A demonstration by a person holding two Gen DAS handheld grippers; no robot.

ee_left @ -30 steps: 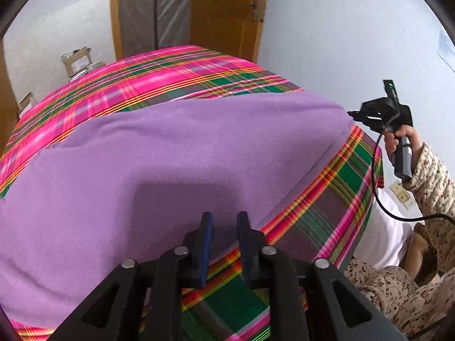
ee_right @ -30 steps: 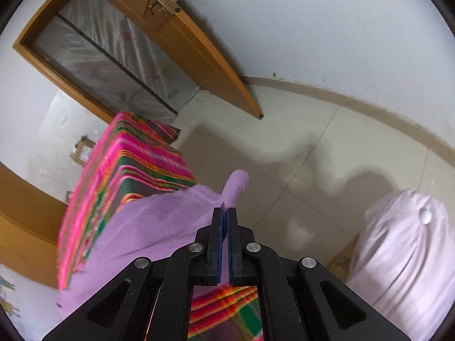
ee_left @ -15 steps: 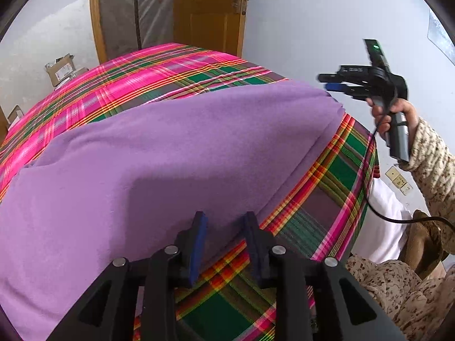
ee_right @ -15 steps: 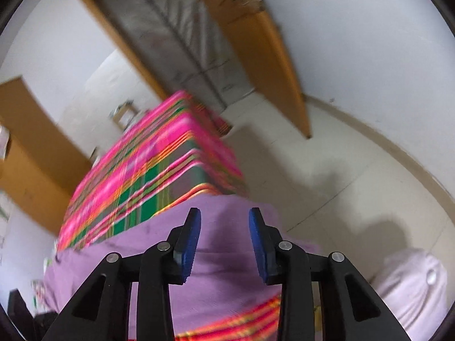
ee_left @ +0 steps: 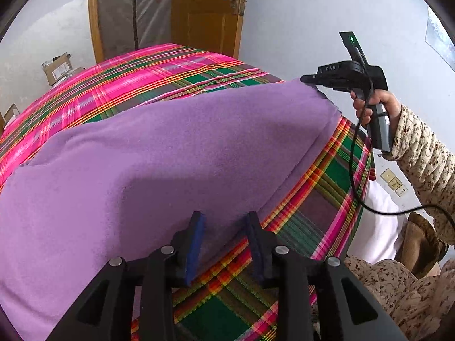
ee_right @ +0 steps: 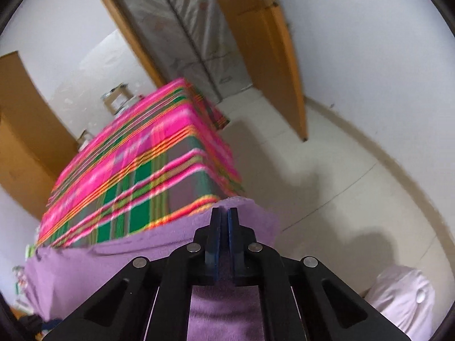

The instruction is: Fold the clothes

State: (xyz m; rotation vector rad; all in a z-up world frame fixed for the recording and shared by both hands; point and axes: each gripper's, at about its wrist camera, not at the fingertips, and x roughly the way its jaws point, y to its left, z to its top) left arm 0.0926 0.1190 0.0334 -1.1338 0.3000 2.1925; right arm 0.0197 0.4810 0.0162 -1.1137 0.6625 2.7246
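The purple cloth [ee_left: 159,153] lies spread over the plaid tabletop [ee_left: 136,76], its far corner at upper right pinched by the right hand-held gripper [ee_right: 224,213] while the left hand-held gripper [ee_left: 224,221] hangs spread over the near edge, so I'd guess a fold is underway and needs that near edge gripped too.

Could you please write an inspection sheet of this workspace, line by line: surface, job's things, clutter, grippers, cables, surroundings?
Surface: table under a pink and green plaid cloth.
Job's things: one purple garment spread over the near part of the plaid cloth.
Clutter: nothing seen on the plaid cloth besides the purple garment.
Grippers: left gripper open, fingers over the garment's near edge; right gripper shut on the garment's far corner.
Cables: a black cable hangs from the right gripper's handle, beside the table edge.
Surroundings: wooden door, cardboard boxes by the wall, wall sockets, a pale bag on the tiled floor.
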